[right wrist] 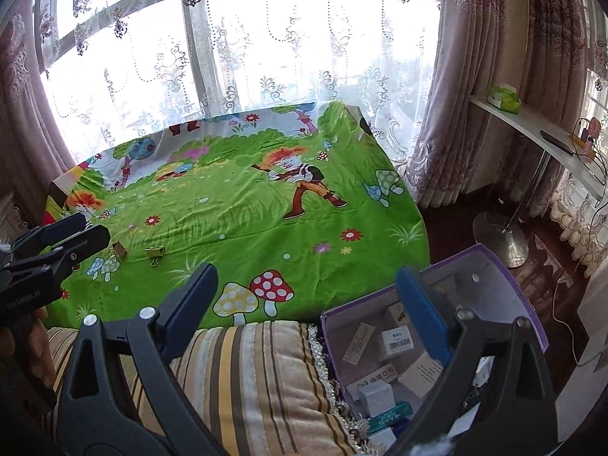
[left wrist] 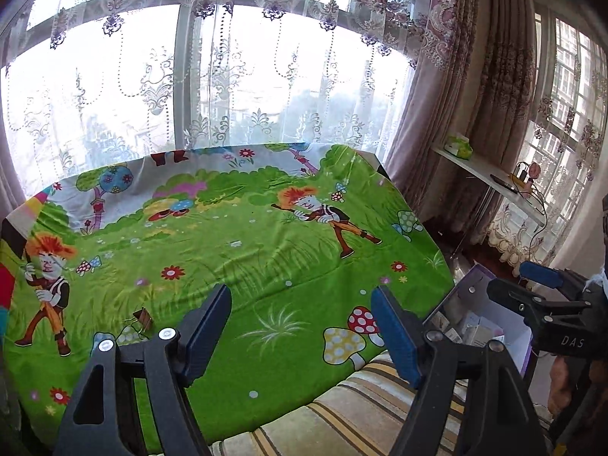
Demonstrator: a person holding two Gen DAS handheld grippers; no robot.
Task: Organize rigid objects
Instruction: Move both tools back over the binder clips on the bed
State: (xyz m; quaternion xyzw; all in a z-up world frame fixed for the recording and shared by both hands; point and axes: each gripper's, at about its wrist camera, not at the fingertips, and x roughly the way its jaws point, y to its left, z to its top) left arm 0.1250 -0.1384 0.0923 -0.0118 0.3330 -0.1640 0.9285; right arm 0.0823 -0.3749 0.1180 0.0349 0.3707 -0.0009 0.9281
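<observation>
Both claws stand spread with nothing between their pads: the left gripper (left wrist: 300, 336) hangs over the near edge of the green cartoon cloth (left wrist: 243, 235), and the right gripper (right wrist: 307, 311) hangs over the striped cushion (right wrist: 243, 376) beside the purple box (right wrist: 494, 266). Two binder clips lie on the cloth, a brown one (right wrist: 120, 249) and a gold one (right wrist: 155, 254), close together; they are beyond the left gripper's left finger and far to the left of the right gripper. Small cartons (right wrist: 397, 340) fill the purple box, partly behind the right gripper's right finger.

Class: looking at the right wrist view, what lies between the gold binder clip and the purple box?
Only printed green cloth lies between gold binder clip and purple box: mushrooms, flowers; right wrist view.
</observation>
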